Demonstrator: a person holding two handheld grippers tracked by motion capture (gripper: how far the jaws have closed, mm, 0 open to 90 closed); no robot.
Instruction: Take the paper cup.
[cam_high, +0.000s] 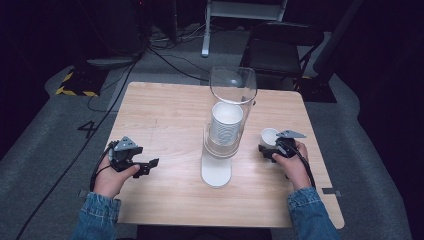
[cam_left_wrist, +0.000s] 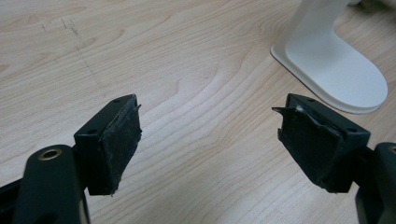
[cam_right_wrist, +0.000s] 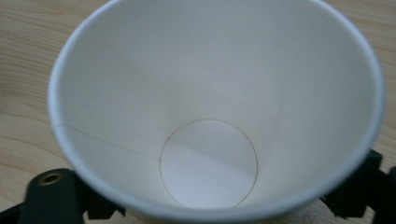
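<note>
Right gripper view: paper cup (cam_right_wrist: 210, 116) hides most of both fingers (cam_right_wrist: 350, 196).

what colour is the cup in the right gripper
White, inside and out; the paper cup shows best in the right gripper view.

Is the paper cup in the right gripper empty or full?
Empty: the right gripper view looks into the paper cup and shows its bare white bottom.

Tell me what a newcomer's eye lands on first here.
The clear dispenser tube holding a stack of white paper cups, standing on its white base at the table's middle. Then the single white cup gripped in the right gripper, while the left gripper waits open.
</note>
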